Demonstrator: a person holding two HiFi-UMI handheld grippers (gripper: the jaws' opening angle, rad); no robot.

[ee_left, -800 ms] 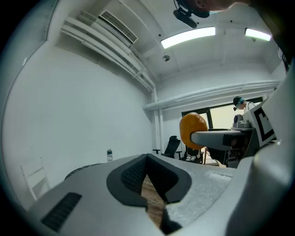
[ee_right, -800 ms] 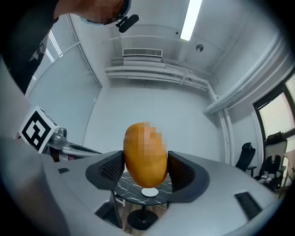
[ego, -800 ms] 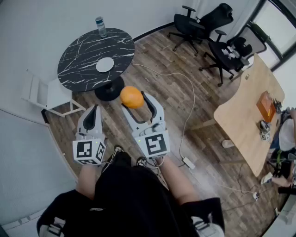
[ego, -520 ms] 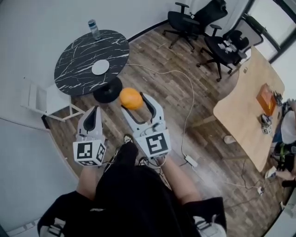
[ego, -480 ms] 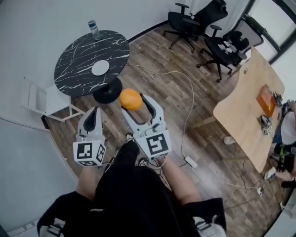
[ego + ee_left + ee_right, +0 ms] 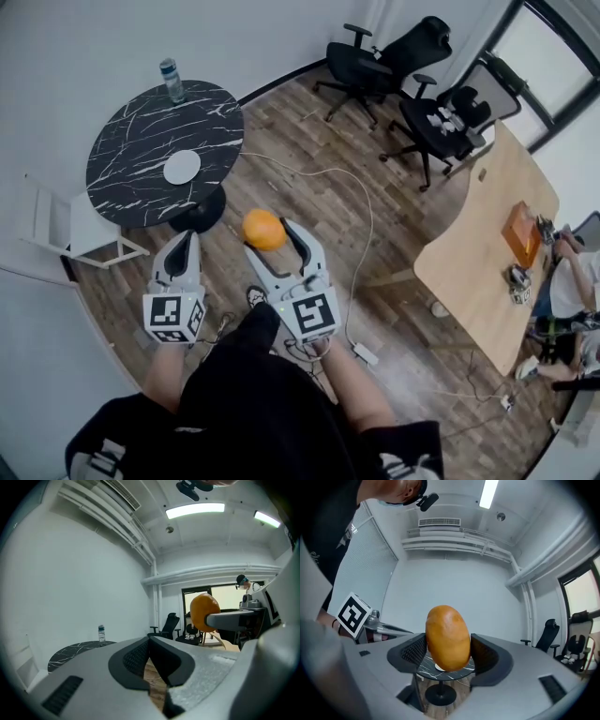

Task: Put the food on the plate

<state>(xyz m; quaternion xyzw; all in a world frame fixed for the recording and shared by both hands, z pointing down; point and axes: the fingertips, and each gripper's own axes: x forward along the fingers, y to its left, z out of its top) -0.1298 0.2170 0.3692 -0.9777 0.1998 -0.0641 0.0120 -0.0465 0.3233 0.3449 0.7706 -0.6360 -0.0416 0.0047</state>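
Orange rounded food [image 6: 264,229] is clamped in the right gripper's [image 6: 272,236] jaws, in the air above a wooden floor [image 6: 323,211]. Beside it, the left gripper [image 6: 186,242] is closed and empty. A white plate [image 6: 182,167] lies well apart on a black marble table [image 6: 131,141].

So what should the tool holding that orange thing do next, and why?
Probably carry the orange food toward the white plate on the round black table, ahead and left: the right tool grips it over the floor, short of the table.
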